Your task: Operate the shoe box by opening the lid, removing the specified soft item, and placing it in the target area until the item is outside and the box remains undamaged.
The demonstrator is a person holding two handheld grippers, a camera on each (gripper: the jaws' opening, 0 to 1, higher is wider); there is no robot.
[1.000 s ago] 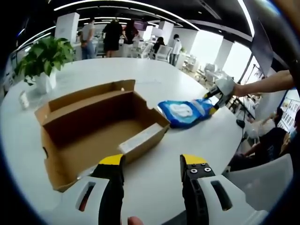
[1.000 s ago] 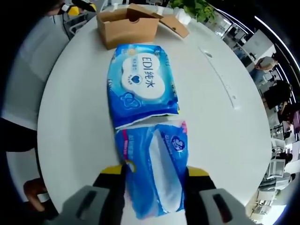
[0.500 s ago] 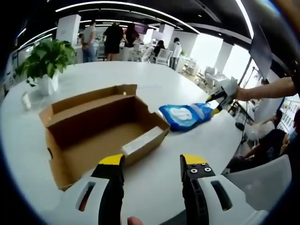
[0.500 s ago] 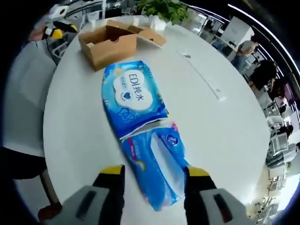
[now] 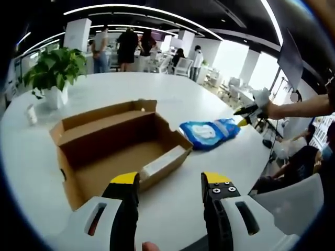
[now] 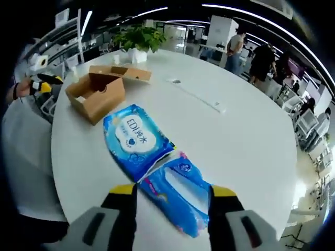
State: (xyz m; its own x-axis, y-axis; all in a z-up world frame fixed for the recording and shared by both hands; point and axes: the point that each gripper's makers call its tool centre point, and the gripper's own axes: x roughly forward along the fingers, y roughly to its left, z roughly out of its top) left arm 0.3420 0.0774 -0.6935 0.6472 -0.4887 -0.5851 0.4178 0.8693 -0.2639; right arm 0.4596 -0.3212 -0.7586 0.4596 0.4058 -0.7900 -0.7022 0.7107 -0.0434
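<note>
**Wipes out, box open on the white table**

Shoe box (image 5: 118, 149) sits open and bare inside, its lid folded back toward the potted plant (image 5: 52, 70), as we look along our left gripper (image 5: 170, 185) in the left gripper view. Its yellow-tipped jaws stand apart over the table (image 5: 172, 99) with nothing between them, near the box's front corner but not touching it.

Two blue wipe packs (image 5: 209, 133) lie on the table just beside the box's right side. In the right gripper view we see them joined end to end: the far pack (image 6: 136, 141) flat with its printed face up, the near pack (image 6: 180, 193) lying between and ahead of the jaws of our right gripper (image 6: 170, 196). These jaws stand wide, and we judge that they are clear of the wrapper and grip nothing, with the gripper raised above the tabletop. The box (image 6: 99, 91) shows beyond, well clear of the packs.

We judge the soft item placed and the release made. To finish well, we should draw the right gripper straight up and back so no jaw tip snags the loose wrapper and drags the packs, and keep the left gripper off the cardboard wall, which would crease easily.
</note>
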